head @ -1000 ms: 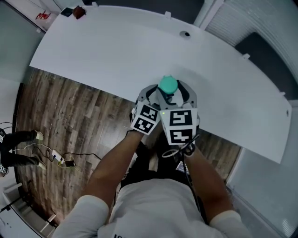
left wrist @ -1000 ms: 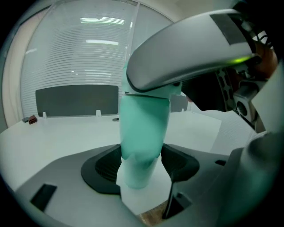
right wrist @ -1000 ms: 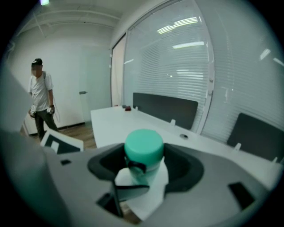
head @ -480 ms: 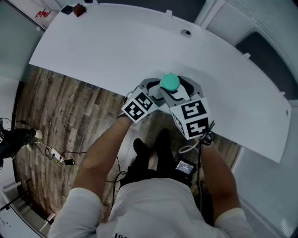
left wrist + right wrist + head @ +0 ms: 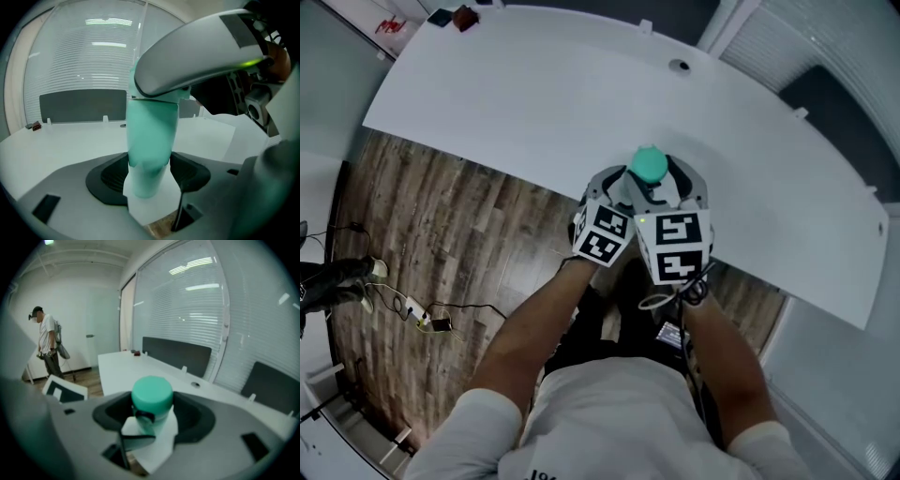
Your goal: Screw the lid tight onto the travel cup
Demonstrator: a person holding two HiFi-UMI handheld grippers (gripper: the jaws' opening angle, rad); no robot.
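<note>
- A long white surface (image 5: 534, 84) curves across the room, with a wood floor (image 5: 441, 216) on the near side and window blinds (image 5: 197, 301) behind the far side; a person (image 5: 47, 343) stands far away at the left
- The travel cup (image 5: 150, 140), mint green, is upright at the near edge of the surface, between both grippers; I cannot tell if its base rests on the surface or is a little lifted
- The left gripper (image 5: 151, 177) is clenched on the body of the cup, its dark pads touching both sides low down
- The right gripper (image 5: 152, 416) comes from above and grasps the lid (image 5: 151, 392), which sits on top of the cup
- The step in hand looks like the turning of the lid, probably near the end, because the lid seems level and seated
- To do it well, I think the left gripper should hold the body firm and not rotate, while the right one turns around the axis of the cup, without tilting
- The round lid may slip in the pads, and the cup is close to the edge, so gentle downward pressure seems wise
</note>
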